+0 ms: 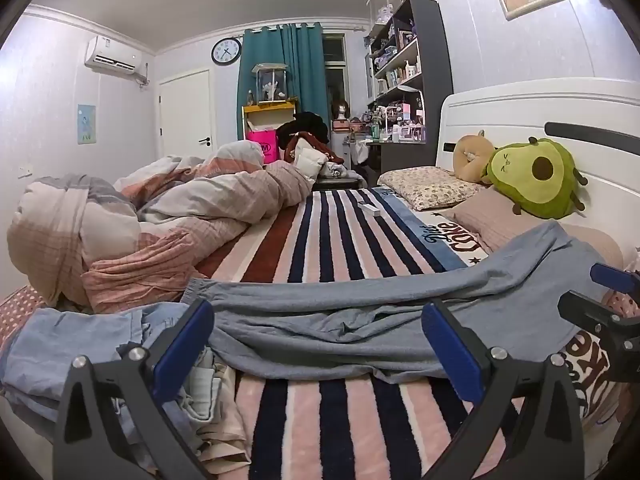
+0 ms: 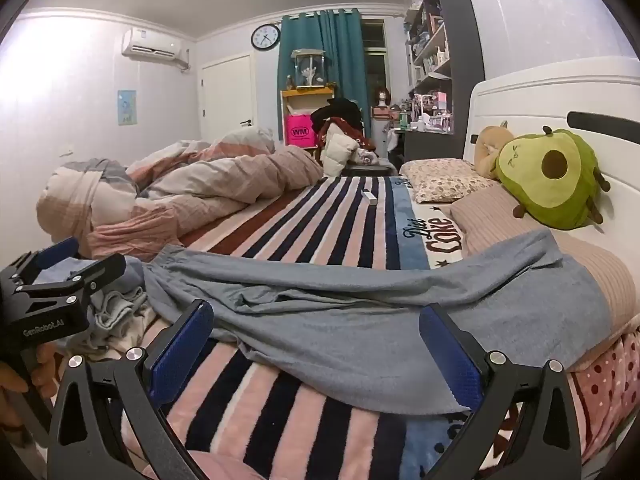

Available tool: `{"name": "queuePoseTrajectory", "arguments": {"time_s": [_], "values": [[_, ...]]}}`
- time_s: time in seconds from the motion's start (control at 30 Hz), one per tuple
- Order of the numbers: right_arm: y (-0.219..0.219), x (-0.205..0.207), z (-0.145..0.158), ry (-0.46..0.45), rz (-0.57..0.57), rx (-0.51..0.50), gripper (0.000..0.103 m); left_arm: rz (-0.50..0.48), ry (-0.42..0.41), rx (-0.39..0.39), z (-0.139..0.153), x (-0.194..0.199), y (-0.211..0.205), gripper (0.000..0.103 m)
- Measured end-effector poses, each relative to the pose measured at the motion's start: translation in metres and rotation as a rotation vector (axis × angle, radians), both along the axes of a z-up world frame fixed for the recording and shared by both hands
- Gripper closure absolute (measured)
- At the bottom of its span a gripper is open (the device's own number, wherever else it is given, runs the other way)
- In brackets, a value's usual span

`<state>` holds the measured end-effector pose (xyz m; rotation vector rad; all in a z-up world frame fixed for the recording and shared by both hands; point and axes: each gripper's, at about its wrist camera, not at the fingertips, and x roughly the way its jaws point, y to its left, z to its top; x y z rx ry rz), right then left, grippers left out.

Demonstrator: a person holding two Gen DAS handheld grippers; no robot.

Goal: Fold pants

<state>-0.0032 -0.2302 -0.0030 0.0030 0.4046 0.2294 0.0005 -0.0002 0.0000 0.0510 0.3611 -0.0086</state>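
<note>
Where left view lacks it, hand (image 2: 18, 376) shows beside pants (image 2: 360, 312).

Pants (image 1: 360, 320) near hem is lying behind the left gripper (image 1: 318, 350) pads in left wrist view; cuff end is draping over a pillow (image 2: 500, 216), so how far it's hanging isn't clear. Left gripper body is getting cut off by frame bottom. Right gripper (image 1: 612, 304) is showing only partly at the right edge. Clothes pile (image 1: 80, 344) items are too tangled to tell apart. Shelf (image 1: 404, 60) contents too small to ID.
</note>
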Motion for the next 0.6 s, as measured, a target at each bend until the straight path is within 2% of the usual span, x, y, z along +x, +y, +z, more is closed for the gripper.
{"name": "queuePoseTrajectory", "arguments": {"time_s": [0.4, 0.6], "values": [[-0.001, 0.002, -0.001, 0.005, 0.0, 0.003, 0.0, 0.004, -0.012, -0.005, -0.004, 0.008, -0.002, 0.001], [-0.002, 0.0, 0.0, 0.007, 0.001, 0.006, 0.0, 0.007, -0.028, 0.008, 0.004, -0.002, 0.006, 0.001]]}}
